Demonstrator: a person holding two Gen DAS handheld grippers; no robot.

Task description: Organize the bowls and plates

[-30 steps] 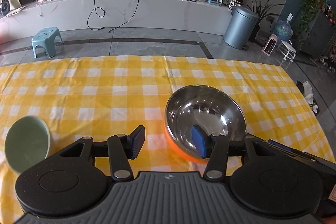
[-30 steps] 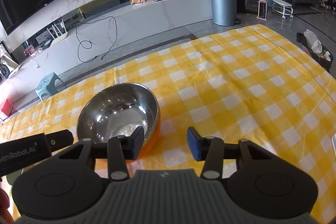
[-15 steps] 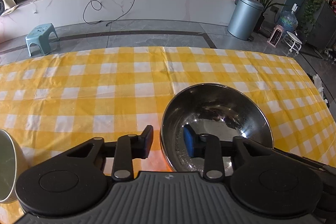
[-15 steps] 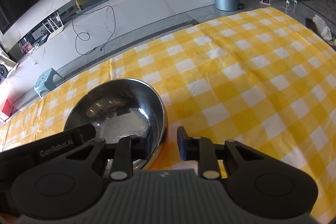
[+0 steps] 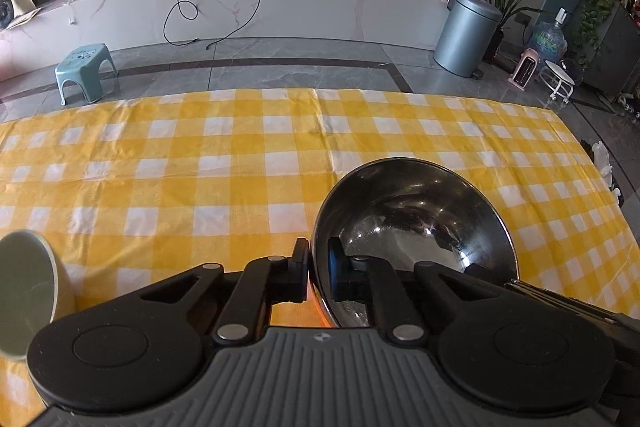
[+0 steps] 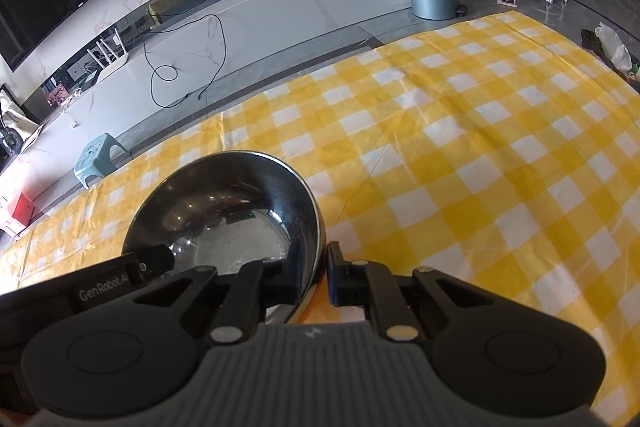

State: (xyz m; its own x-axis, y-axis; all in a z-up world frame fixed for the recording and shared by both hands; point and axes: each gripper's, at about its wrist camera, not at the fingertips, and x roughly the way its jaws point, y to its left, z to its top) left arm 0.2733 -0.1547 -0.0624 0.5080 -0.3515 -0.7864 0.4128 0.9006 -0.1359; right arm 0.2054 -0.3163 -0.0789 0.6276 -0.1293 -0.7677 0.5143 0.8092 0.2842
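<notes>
Steel bowl [image 5: 416,227] with an orange outside sits on the yellow checked tablecloth [image 5: 200,179], and both tools grip it at once, one on each side of its near rim. In the left wrist view the left gripper [image 5: 318,267] has just been closing, and its jaws now pinch the bowl's left rim: one finger presses the orange outer wall while the other lies inside against the shiny metal. In the right wrist view the right gripper [image 6: 314,267] has likewise just been closing and now clamps the bowl's [image 6: 224,211] right rim, one finger inside the bowl and one outside against the wall. The dark body of the left tool, with white lettering on it, reaches in from the left edge of that view and ends at the bowl's near left rim. Whether the bowl still rests on the cloth or is lifted off it, I cannot tell. A pale green bowl [image 5: 24,295] shows at the left edge of the left wrist view, tilted so its inside faces the camera, well apart from the steel one. Beyond the table lie a grey tiled floor, a small teal stool [image 5: 86,67], a long white cabinet [image 5: 256,7] with a loose black cable on it, and a grey bin [image 5: 466,35].
</notes>
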